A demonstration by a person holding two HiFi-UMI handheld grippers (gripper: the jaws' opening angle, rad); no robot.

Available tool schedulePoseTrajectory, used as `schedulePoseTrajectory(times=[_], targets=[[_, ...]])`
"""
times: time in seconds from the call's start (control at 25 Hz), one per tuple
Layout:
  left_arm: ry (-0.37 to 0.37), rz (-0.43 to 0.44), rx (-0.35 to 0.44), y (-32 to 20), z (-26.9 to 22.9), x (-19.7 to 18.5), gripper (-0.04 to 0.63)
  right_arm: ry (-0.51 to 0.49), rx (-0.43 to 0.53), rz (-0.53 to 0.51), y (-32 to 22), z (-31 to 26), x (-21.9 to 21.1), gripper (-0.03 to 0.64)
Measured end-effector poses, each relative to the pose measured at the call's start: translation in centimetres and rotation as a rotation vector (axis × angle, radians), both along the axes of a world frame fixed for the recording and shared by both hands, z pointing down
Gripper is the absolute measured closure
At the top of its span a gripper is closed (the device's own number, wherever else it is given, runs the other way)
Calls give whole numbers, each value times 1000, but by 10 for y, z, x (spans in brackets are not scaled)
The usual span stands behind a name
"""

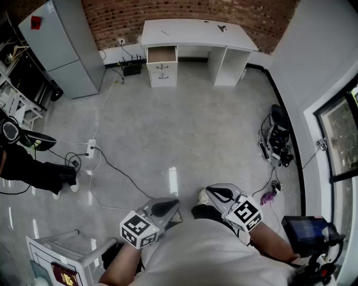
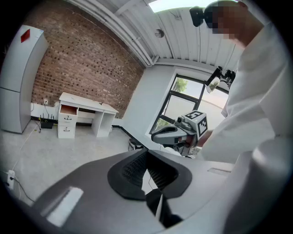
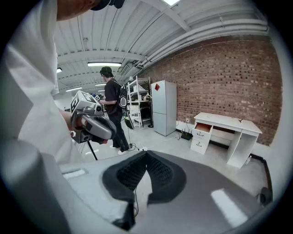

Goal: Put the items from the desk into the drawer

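Left gripper (image 1: 166, 207) and right gripper (image 1: 216, 194) are being held clenched, empty; desk (image 1: 196, 32) with open drawer (image 1: 162, 54) is being faced at 12 o'clock.

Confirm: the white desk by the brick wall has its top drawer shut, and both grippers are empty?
Not shut: in the head view the top drawer of the white desk stands open. The left gripper and right gripper are empty.

The floor (image 1: 168, 134) is glossy grey concrete. The wall (image 1: 190, 14) is rough red brick. The desk (image 1: 196, 33) is smooth, matt white. The left gripper (image 2: 147, 153) and right gripper (image 3: 146, 154) have matt grey plastic shells and ribbed black pads (image 2: 132, 168).
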State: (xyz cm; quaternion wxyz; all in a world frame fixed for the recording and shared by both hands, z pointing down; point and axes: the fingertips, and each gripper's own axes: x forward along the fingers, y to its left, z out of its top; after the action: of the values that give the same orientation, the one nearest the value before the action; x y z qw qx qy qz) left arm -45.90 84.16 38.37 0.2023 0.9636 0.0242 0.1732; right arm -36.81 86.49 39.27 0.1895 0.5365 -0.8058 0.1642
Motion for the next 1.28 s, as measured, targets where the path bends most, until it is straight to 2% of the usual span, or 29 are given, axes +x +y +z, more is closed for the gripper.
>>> schedulePoseTrajectory(times=[0.12,0.32,0.56,0.64,0.8,0.92,1.12,1.28], targets=[[16,9,-37,-2,2,4,591,2,3,22,3,-3,4,614],[2,39,-30,-15,6,26,591,-10,1,45,-5,1,25,614],[-28,-13,-3,-52,1,77,591,-31,2,7,-44,4,77,614],[-32,-56,13,-68,-2,100,591,-28,21,-22,-60,2,101,612],[-52,-128,41,-105,-2,159,584,-52,49,-62,-89,5,160,557],[-63,-132,36,-116,-7,210,527,-42,62,-108,-106,3,205,554],[-57,-153,101,-139,-19,283,525,-49,64,-111,-126,3,281,554],[-32,-147,96,-157,-27,321,519,-43,58,-97,-139,4,312,554]])
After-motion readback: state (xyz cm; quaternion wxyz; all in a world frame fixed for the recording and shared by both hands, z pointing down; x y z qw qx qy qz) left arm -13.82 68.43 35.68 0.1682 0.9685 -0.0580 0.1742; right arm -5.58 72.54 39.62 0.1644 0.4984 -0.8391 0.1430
